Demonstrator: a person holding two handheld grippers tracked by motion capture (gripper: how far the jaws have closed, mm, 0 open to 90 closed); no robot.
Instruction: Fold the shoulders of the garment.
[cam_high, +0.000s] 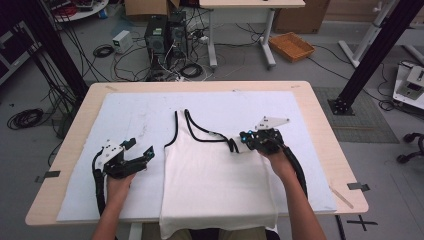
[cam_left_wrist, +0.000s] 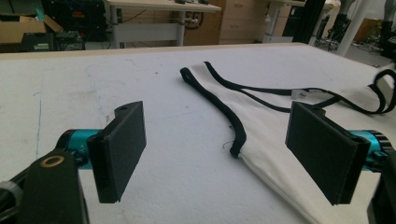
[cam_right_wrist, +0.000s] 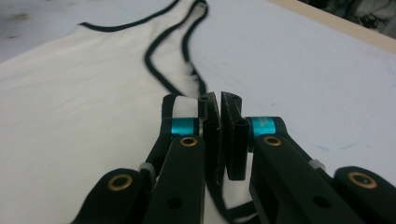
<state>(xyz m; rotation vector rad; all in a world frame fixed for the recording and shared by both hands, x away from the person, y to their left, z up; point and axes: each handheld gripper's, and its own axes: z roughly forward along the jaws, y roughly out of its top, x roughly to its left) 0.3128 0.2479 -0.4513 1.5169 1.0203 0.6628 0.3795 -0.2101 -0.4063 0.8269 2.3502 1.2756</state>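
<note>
High view: white sleeveless tank top with black trim (cam_high: 215, 175) lies flat on a white cloth mat (cam_high: 130, 112) covering the light wooden bench (cam_high: 320, 115). Hem hangs over the near edge, straps point to the far side. Top's left strap sits straight; the right strap (cam_high: 231, 144) is bunched at the right claw (cam_high: 239, 145).

Right claw: jaws pressed together, clamped on that black-trimmed strap at the top's right shoulder. Right gripper view confirms it: the jaws meet with black trim (cam_right_wrist: 219, 205) running in beneath them, neckline and the other strap (cam_right_wrist: 187, 42) stretching away ahead. Grey three-cornered plate (cam_high: 271, 121) sits on top of this gripper, person's right hand (cam_high: 280, 162) behind it.

Left claw (cam_high: 139, 151): jaws wide apart, clamped on nothing, on the mat just left of the top's side edge, not touching the fabric. Left gripper view: both black pads (cam_left_wrist: 122, 147) spread, bare mat between them, the top's black-edged armhole (cam_left_wrist: 219, 109) ahead and towards the right pad. Left hand (cam_high: 119, 182) holds it low on the mat.

Background: computer towers (cam_high: 165, 37) and loose cables on the floor beyond the bench, orange tray (cam_high: 291, 46) further right.
</note>
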